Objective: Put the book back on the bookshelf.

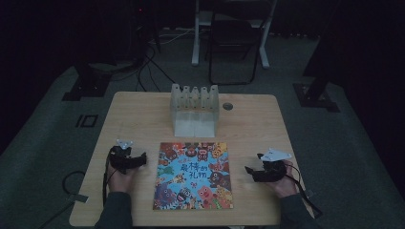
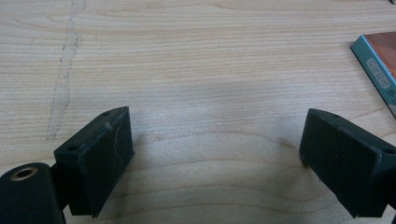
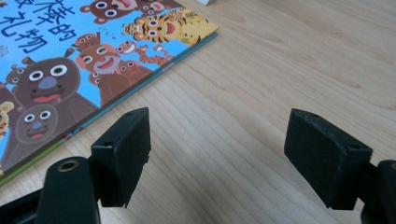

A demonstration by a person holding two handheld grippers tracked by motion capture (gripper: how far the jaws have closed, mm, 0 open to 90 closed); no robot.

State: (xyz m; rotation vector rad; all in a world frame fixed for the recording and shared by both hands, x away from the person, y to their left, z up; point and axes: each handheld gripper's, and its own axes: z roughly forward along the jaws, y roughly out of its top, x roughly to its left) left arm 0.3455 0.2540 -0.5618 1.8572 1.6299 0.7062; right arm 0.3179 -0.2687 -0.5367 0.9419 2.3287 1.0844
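A colourful picture book (image 1: 193, 175) with cartoon animals lies flat on the wooden table (image 1: 138, 119), front centre. My left gripper (image 1: 143, 158) rests left of the book, jaws pointing toward it. In the left gripper view it (image 2: 212, 154) stands open over bare wood, and the book's corner (image 2: 380, 70) shows at the right edge. My right gripper (image 1: 248, 170) sits right of the book, facing it. Seen in the right gripper view, it (image 3: 217, 149) is open with nothing between its jaws, a short way from the book (image 3: 70, 70).
A clear slotted rack (image 1: 195, 109) stands behind the book near the table's far edge. A small round hole (image 1: 228, 106) sits to its right. Beyond the table are a chair (image 1: 234, 38), stand legs and cables on the dark floor.
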